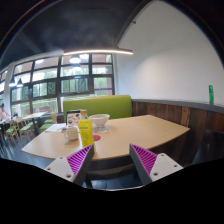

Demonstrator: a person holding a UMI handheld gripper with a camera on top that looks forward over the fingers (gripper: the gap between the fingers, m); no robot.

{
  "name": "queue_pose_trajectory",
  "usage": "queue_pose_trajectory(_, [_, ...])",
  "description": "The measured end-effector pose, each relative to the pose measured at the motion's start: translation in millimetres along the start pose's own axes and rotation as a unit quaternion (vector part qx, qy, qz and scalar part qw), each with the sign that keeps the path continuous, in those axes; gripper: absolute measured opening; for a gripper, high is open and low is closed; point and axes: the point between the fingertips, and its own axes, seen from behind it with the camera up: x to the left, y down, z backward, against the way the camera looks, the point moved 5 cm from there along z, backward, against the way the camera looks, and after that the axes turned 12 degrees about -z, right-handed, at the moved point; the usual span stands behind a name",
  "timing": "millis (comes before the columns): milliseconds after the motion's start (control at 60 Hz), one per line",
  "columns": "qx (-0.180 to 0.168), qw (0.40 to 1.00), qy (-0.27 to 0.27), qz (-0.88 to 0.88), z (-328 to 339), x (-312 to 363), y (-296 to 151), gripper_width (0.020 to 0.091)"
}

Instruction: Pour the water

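My claw (113, 163) hangs open and empty at lower centre, the yellow cup (85, 131) and white bowl (99, 122) on the table (140, 132) untouched at centre left, so pouring hasn't begun.

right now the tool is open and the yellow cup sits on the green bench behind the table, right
Not quite. The gripper view shows the yellow cup standing on the wooden table, ahead of the fingers, not on the green bench. The tool is open, as you said.
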Motion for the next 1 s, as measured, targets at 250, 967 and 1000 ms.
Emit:
queue_pose_trajectory(250, [0.003,1.000,0.019,0.018,9.9,5.2,-0.2,0.0813])
queue_pose_trajectory(967, [-0.038,0.997,0.009,0.066,-237.1,115.8,40.3,0.0413])
queue_pose_trajectory(1000, [-0.057,0.997,0.017,0.057,-242.4,117.6,36.3,0.0403])
